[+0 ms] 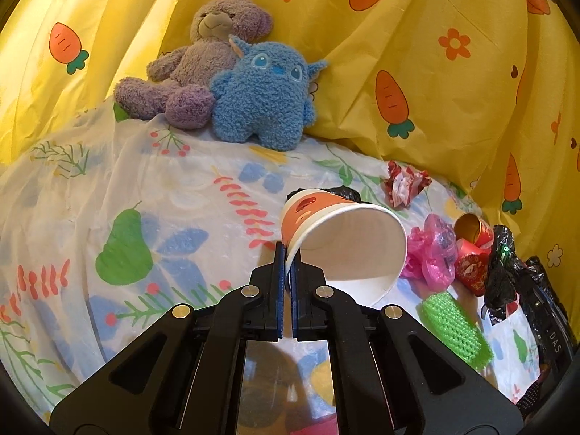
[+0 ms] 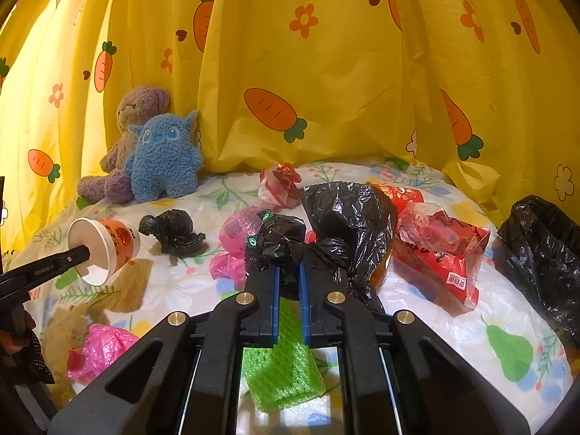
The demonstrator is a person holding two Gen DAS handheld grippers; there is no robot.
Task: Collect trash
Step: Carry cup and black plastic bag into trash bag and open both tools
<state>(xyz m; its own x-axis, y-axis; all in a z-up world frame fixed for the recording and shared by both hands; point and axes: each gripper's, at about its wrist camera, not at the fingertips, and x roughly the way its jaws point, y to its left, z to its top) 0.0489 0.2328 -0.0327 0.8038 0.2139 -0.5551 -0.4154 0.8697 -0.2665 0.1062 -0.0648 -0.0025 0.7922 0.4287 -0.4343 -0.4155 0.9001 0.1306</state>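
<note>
We hold the paper cup (image 1: 340, 239) by its rim in the left tongs (image 1: 288, 253), clenched on the wall, the cup lifted off the surface (image 1: 163, 188) and lying sideways, mouth toward us. Our right tongs (image 2: 289, 272) are clenched on a knotted black bag (image 2: 344, 224). The lined bin bag (image 2: 543, 253) sits far right, nearer the right tongs, so the cup must travel rightward across the litter.
</note>
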